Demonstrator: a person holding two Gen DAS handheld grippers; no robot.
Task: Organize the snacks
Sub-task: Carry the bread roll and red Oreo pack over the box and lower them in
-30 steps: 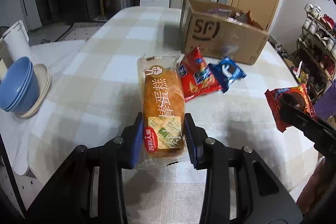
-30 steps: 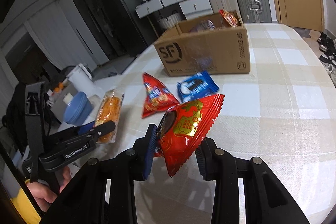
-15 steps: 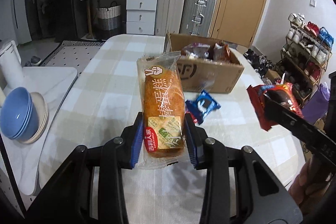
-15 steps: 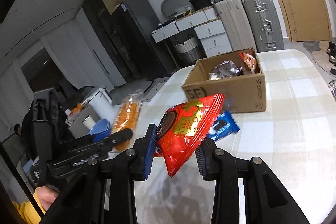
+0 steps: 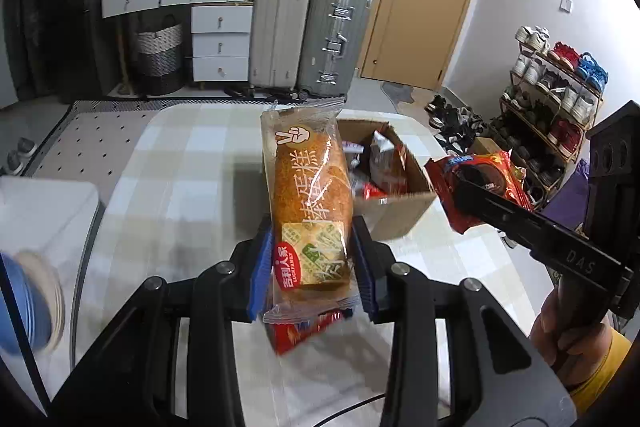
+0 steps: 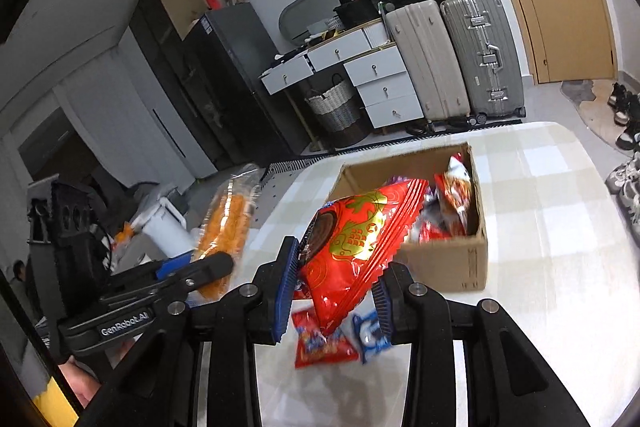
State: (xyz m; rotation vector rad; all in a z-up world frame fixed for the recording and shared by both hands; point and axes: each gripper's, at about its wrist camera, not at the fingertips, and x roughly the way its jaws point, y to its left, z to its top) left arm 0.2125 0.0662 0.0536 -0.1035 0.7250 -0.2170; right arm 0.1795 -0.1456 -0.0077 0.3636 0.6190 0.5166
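Note:
My left gripper point(image 5: 313, 267) is shut on a long orange cake pack point(image 5: 308, 187), held in the air above the checked table point(image 5: 180, 187). My right gripper point(image 6: 335, 291) is shut on a red snack bag point(image 6: 360, 239), also lifted. An open cardboard box point(image 6: 440, 259) with several snack packs inside stands just beyond both. In the left wrist view the box point(image 5: 404, 207) sits behind the cake, and the right gripper point(image 5: 460, 187) holds its red bag point(image 5: 492, 171) beside it. A small red pack point(image 6: 320, 343) and a blue pack point(image 6: 370, 337) lie on the table under the right gripper.
Stacked blue bowls point(image 5: 24, 303) sit on a white side surface point(image 5: 48, 203) at the left. Suitcases point(image 5: 312, 39) and white drawers point(image 5: 220, 43) line the far wall. A shoe rack point(image 5: 560, 95) stands at the right. A hand point(image 5: 560, 323) grips the right tool.
Both grippers have risen with their packs and come nearer the box, whose inside now shows from above. The loose red and blue packs have slid down under the grippers in view.

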